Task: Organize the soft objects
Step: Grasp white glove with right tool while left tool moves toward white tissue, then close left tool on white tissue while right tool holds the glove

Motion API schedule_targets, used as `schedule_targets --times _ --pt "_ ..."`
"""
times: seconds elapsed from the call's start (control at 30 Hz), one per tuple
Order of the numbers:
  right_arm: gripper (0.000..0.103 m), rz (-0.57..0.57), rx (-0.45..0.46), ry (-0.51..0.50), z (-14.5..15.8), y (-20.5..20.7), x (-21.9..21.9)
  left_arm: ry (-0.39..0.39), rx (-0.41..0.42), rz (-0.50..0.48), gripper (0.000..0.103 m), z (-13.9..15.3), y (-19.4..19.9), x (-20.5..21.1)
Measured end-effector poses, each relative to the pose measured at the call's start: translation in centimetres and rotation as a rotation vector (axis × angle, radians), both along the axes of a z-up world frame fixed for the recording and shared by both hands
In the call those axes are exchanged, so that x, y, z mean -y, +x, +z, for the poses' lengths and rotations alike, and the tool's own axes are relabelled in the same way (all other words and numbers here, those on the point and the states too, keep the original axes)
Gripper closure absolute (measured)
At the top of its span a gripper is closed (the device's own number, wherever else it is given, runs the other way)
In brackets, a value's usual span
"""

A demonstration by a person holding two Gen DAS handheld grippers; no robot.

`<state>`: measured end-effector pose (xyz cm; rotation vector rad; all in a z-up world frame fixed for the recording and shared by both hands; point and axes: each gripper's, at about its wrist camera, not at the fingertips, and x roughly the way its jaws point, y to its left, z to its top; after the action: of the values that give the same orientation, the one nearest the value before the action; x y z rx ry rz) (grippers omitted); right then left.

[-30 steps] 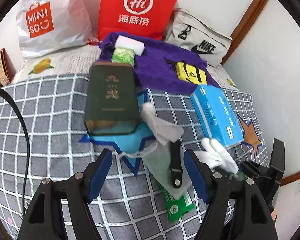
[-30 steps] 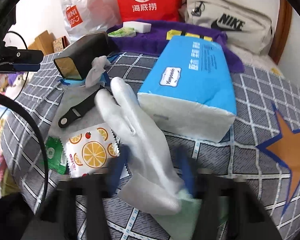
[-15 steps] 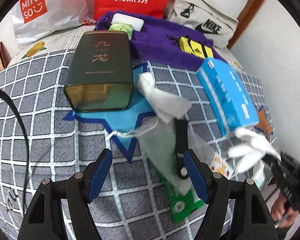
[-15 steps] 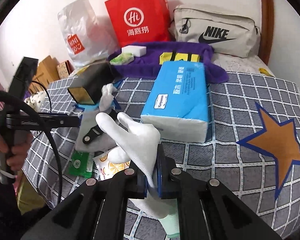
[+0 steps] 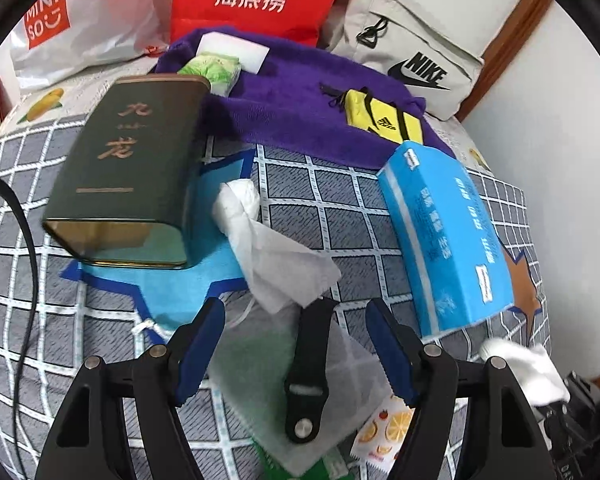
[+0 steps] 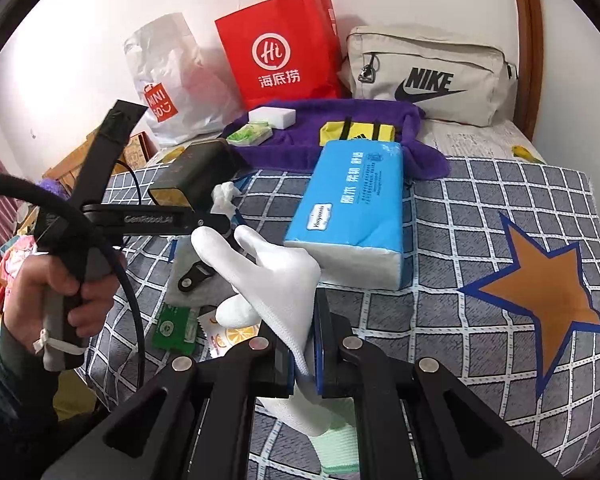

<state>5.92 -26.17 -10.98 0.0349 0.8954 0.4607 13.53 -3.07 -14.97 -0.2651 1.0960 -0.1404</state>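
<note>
Since half a second ago my left gripper (image 5: 294, 336) has pushed in closer over the pouch (image 5: 260, 364), and my right gripper (image 6: 303, 354) has carried the glove (image 6: 278, 276) a little higher off the bed (image 6: 480, 200). My right fingers (image 6: 322, 344) are pinched narrow on the glove's palm; its white fingertips splay up and left, and its green cuff hangs below the jaws, partly hidden by the gripper body. My left fingers (image 5: 202, 344) stand wide apart, gripping nothing, with the pouch and its black strap (image 5: 308, 368) lying between them; whether they touch the cloth I cannot tell. A crumpled tissue (image 5: 268, 248) lies just beyond the strap, and beside it a dark tin (image 5: 128, 172) rests on its side. Below the pouch, a green packet (image 5: 332, 466) and an orange-print sachet (image 5: 384, 434) poke out, both mostly covered or cut off by the frame edge. To the right sits the blue tissue pack (image 6: 352, 200), well clear of my left fingers. In the left view the glove shows only as a white blur at the lower right. Farther back lie a purple towel (image 5: 300, 96), a yellow pouch (image 5: 384, 118), a red bag (image 6: 280, 44) and a Nike bag (image 6: 428, 76). My left hand (image 6: 56, 292) on its handle shows in the right view.
</note>
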Motion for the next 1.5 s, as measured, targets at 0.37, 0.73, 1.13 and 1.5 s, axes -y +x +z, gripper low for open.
schedule_targets --times 0.37,0.73,1.13,1.5 --pt "0.096 -0.016 -0.050 0.012 -1.8 0.7 1.3 0.016 -0.037 0.020 0.079 -1.4 1.4 0.3" --pt "0.096 0.005 -0.051 0.004 -1.5 0.4 0.3 -0.031 0.000 -0.031 0.095 -0.5 -0.3 0.2" --pt "0.095 0.027 -0.064 0.008 -1.6 0.4 0.1 -0.030 0.016 0.019 0.081 -2.1 -1.0 -0.9" --pt "0.094 0.028 -0.095 0.019 -2.7 0.8 0.0 0.123 0.175 -0.066 0.041 -2.2 -3.2 2.2"
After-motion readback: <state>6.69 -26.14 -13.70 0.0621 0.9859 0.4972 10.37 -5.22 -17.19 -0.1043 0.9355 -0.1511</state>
